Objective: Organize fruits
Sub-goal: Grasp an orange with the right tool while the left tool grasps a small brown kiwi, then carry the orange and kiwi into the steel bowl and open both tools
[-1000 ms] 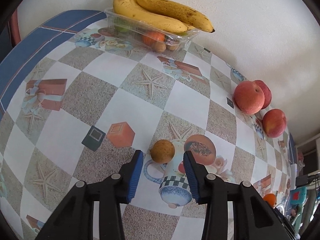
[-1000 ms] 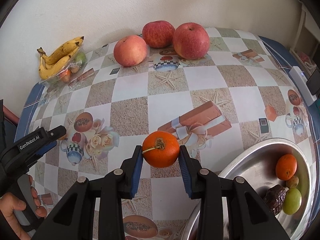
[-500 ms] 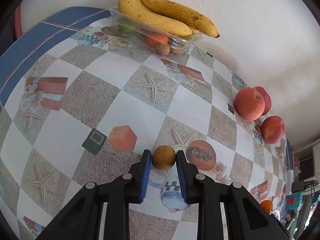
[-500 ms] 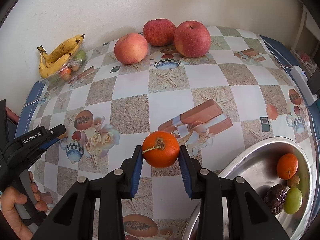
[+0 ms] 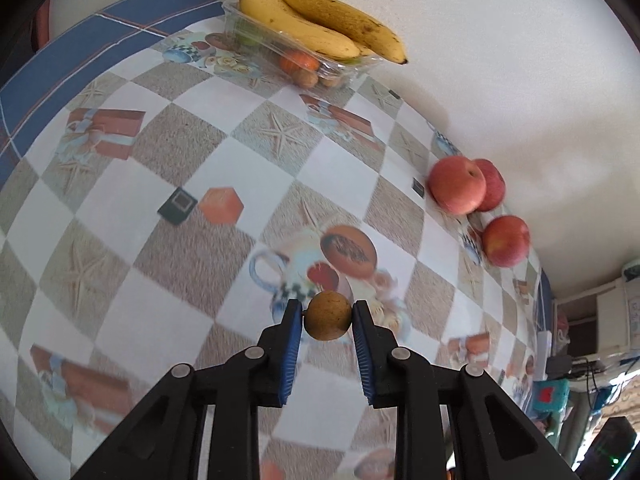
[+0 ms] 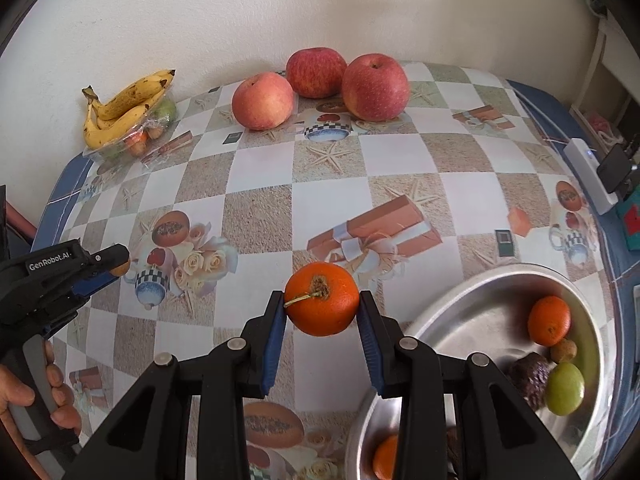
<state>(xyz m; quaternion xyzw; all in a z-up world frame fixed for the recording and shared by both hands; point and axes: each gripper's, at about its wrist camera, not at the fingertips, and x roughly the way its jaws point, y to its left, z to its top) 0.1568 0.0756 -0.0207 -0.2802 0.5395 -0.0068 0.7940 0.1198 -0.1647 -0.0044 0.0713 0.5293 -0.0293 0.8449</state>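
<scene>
Above the patterned table [image 5: 192,184], the left tool [image 5: 327,316] pinched a small brown fruit [image 5: 327,315], while the right tool [image 6: 321,299] pinched an orange [image 6: 321,298] near the metal bowl [image 6: 472,300]

"GenRobot.AI" on left gripper [image 6: 120,266]

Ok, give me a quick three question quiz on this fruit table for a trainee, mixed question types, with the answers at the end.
1. True or false: the right gripper is clamped on an orange.
2. Multiple choice: the bananas lie on A) the metal bowl, B) a clear plastic tray, C) the bare tablecloth.
3. Fill in: the left gripper holds a small round ____ fruit, and ____ apples sit near the wall.

Key
1. True.
2. B.
3. Brown; three.
</scene>
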